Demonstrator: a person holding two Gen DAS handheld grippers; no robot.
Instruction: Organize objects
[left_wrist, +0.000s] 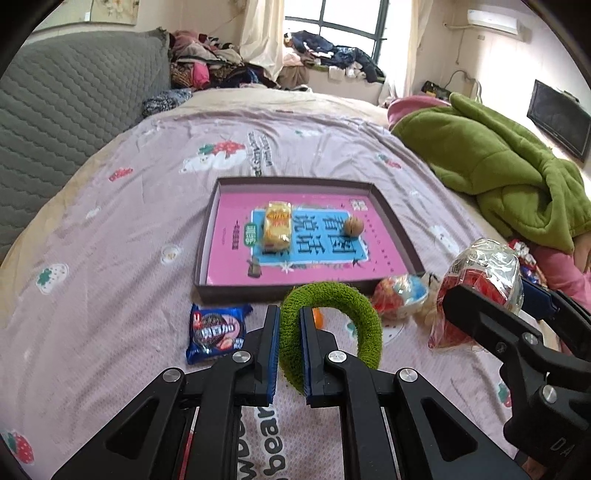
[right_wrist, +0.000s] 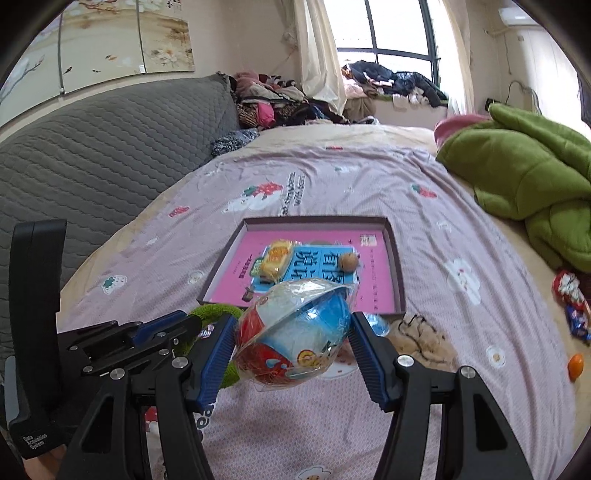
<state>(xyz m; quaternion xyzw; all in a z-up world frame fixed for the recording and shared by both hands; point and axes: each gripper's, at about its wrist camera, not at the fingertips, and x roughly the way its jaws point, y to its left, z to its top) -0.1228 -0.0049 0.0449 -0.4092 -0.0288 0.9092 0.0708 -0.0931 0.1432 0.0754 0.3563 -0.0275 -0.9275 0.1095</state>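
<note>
Daylight scene, bright enough throughout. Your main source is the window (left_wrist: 341, 22) at the far end of the room; its panes are blown out to near white in both views, and the curtains beside it glow. Light on the bed (left_wrist: 147, 221) is soft and even, with only faint shadows under things. You get glare on the clear wrapper of the bowl (right_wrist: 295, 328) in the right view. Strong fisheye bending curves the bed and walls toward the edges, and dark vignette corners frame each view. The centre is sharp; the right margin of the right view smears slightly.
</note>
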